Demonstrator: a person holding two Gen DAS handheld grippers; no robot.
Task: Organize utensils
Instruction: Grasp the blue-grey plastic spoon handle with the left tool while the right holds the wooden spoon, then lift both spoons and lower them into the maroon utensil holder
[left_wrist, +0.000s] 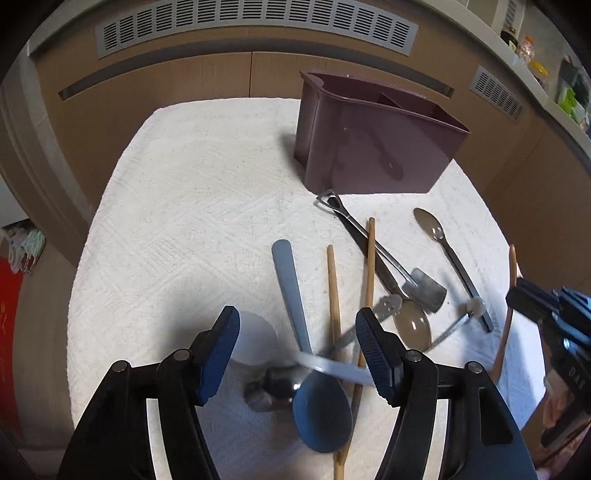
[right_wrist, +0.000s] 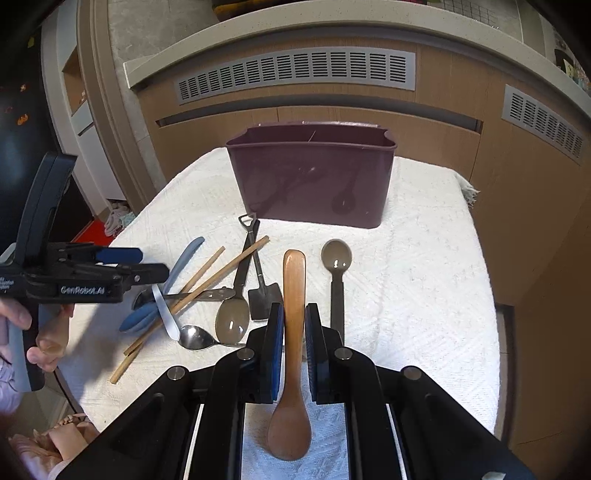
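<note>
Left tongs (left_wrist: 297, 350) stand apart over the heap, nothing between the pads; the blue spoon (left_wrist: 321, 410) lies just beyond, handle running to twelve o'clock, with chopsticks (left_wrist: 334, 295) and a steel spoon (right_wrist: 194, 338) crossing it. Right tongs (right_wrist: 294, 332) are clamped on the wooden spoon (right_wrist: 291, 369), bowl toward six, handle toward twelve. The maroon caddy (right_wrist: 314, 184) stands straight ahead at twelve on the towel-covered desk (right_wrist: 424, 277); the brown plastic spoon (right_wrist: 336, 258) lies just to its one o'clock.
</note>
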